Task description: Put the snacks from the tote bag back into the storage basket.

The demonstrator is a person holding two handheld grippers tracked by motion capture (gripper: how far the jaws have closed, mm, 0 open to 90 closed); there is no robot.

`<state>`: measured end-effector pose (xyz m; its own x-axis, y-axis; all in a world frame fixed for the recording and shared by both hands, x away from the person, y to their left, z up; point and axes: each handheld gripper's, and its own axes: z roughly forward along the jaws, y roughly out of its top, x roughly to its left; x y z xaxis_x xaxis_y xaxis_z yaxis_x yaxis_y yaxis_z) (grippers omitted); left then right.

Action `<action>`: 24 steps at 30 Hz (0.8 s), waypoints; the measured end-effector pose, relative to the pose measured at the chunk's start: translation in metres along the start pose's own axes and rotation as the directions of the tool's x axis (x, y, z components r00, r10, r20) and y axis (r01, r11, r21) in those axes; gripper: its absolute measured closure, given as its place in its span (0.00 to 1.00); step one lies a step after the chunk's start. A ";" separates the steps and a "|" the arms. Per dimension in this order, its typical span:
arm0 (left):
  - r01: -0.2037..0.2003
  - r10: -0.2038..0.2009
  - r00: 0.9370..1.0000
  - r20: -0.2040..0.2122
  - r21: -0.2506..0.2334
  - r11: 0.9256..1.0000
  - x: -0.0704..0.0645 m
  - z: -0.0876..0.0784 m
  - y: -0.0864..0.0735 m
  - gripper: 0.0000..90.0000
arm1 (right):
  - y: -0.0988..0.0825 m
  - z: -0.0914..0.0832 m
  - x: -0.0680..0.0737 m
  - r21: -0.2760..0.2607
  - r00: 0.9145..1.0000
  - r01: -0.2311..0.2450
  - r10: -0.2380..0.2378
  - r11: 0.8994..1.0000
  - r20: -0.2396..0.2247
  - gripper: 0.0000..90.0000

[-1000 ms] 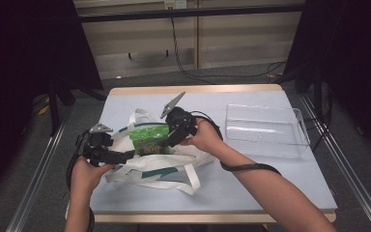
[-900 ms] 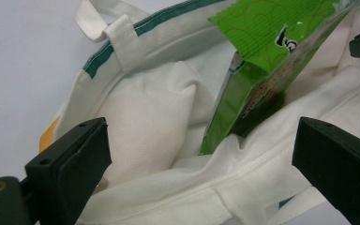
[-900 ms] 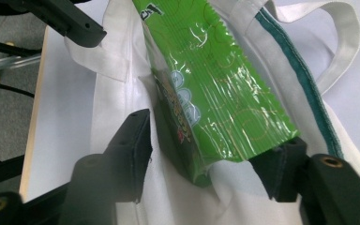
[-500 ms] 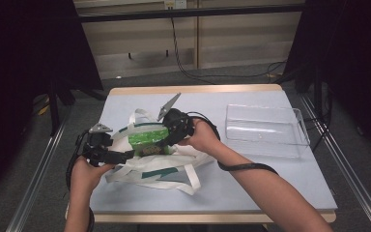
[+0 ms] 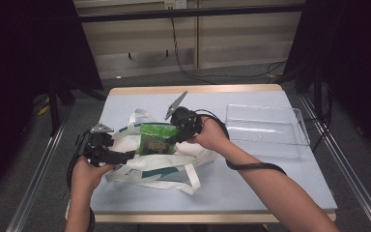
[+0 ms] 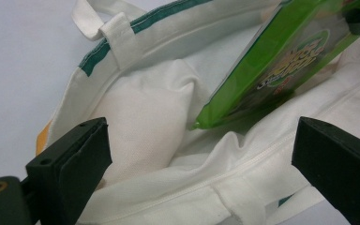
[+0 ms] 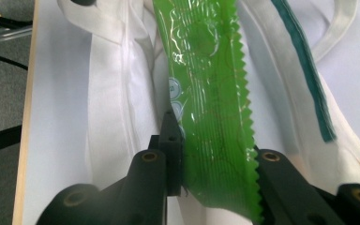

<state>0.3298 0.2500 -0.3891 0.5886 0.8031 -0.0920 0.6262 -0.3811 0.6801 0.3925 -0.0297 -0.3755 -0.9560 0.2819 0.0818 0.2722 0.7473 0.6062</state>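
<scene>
Right claw point(image 7: 215, 159) pinching the green snack packet point(image 5: 157, 139) over the white tote bag point(image 5: 149, 162) mouth, left claw point(image 6: 201, 159) spread at nine o'clock, perhaps holding nothing, so the mouth could sag and snag the packet.

The tote bag point(image 5: 149, 159) is matt white woven cloth with a green band, and the snack packet point(image 7: 206, 93) at its mouth is glossy green plastic film, crinkled, with a serrated sealed edge. Right of the bag, the tray point(image 5: 265, 128) is clear, smooth plastic. The bench point(image 5: 270, 188) under the bag has a matt pale blue top edged in light wood, and the right claw point(image 7: 215, 164) is matt black plastic.
</scene>
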 end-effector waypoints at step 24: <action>-0.030 0.030 0.999 0.011 0.007 1.000 -0.009 0.002 0.005 0.06 | -0.005 -0.037 -0.012 0.022 0.997 -0.081 0.081 0.996 -0.009 0.86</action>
<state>0.3282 0.2398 -0.3862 0.6129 0.7861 -0.0799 0.6120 -0.4084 0.6772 0.3980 -0.0597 -0.3501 -0.9317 0.3361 0.1379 0.3510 0.7349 0.5803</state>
